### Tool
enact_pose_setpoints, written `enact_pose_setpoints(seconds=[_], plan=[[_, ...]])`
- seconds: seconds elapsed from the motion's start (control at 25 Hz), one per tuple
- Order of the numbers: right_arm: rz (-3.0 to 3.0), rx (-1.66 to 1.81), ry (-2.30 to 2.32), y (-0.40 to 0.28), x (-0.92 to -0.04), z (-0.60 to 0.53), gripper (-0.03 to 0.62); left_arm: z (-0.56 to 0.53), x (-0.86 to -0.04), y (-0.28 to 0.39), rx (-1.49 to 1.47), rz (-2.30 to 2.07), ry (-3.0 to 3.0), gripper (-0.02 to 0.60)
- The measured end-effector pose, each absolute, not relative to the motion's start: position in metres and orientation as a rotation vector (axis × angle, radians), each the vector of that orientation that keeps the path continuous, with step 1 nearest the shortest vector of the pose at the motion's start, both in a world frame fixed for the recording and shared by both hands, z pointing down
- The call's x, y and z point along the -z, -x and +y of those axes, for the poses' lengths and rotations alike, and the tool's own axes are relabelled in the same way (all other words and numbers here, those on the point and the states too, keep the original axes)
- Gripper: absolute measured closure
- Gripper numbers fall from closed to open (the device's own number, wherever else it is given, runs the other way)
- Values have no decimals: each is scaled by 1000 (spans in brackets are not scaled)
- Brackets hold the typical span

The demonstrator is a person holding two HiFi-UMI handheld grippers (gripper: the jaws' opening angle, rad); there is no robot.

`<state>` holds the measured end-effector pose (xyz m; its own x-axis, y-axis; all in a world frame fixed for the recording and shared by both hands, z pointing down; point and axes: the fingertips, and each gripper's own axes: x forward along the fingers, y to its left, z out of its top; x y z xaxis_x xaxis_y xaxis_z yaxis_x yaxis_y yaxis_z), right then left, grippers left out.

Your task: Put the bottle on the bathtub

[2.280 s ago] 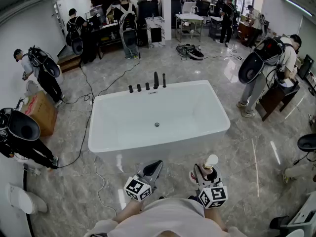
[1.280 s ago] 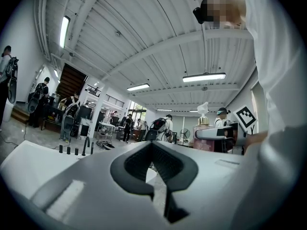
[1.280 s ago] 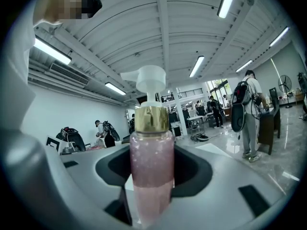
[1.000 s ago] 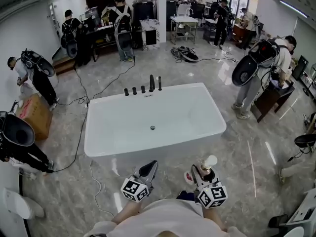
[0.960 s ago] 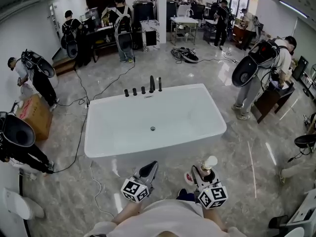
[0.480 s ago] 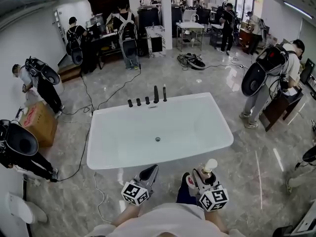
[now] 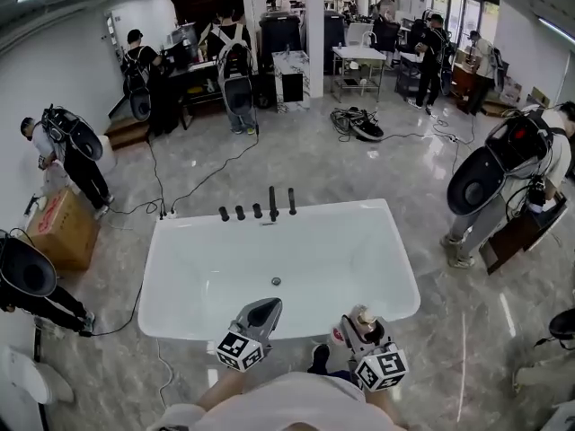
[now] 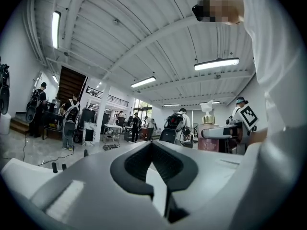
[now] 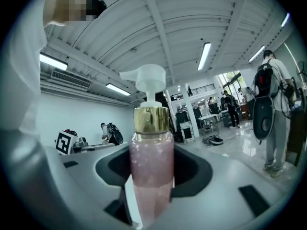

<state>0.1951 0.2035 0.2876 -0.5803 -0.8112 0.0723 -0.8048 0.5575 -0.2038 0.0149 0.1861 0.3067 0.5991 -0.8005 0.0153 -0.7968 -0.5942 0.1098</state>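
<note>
A white freestanding bathtub (image 7: pixel 395 241) fills the middle of the head view, with black taps (image 7: pixel 269 206) on its far rim. My right gripper (image 7: pixel 363 326) is shut on a pink pump bottle (image 9: pixel 151 164) with a gold collar and white pump head; the bottle (image 7: pixel 363 316) stands upright just over the tub's near rim. My left gripper (image 7: pixel 258 314) is shut with nothing in it and also hangs over the near rim, left of the bottle. In the left gripper view the bottle (image 8: pixel 209 131) shows at the right.
Several people with black backpack rigs stand around the tub on the grey marble floor. A cardboard box (image 7: pixel 61 229) sits at the left. Black cables (image 7: pixel 193 182) run across the floor behind the tub. Tables and gear (image 7: pixel 355 57) line the far end.
The tub has come closer and lower in the head view. Both grippers, once short of the tub over the floor, are over its near rim, the bottle still held in the right one.
</note>
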Motion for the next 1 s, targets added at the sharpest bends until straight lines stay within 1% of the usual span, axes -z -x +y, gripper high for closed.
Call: enact_pose_setpoints(seconds=[0.24,0.36,0.56,0.76,1.0], plan=[[2793,291,1382,-231,-280,132,379,123,-300,-50,47,-1356,-2691,572],[2744,300,1395,-248,-280,117,380,104,-306,-59,2,-1355,-2684,572],[2713,316,1422,-269,-282,95,380,67,-298,-75,24,-1343,-2680,572],[2723,303,1423,-270,-278,83,380,48,-286,-87,25,-1319,-2735,572],[2733,280,1422,-258,-273,67,381,37,-278,-79,78,-1366,-2761,572]])
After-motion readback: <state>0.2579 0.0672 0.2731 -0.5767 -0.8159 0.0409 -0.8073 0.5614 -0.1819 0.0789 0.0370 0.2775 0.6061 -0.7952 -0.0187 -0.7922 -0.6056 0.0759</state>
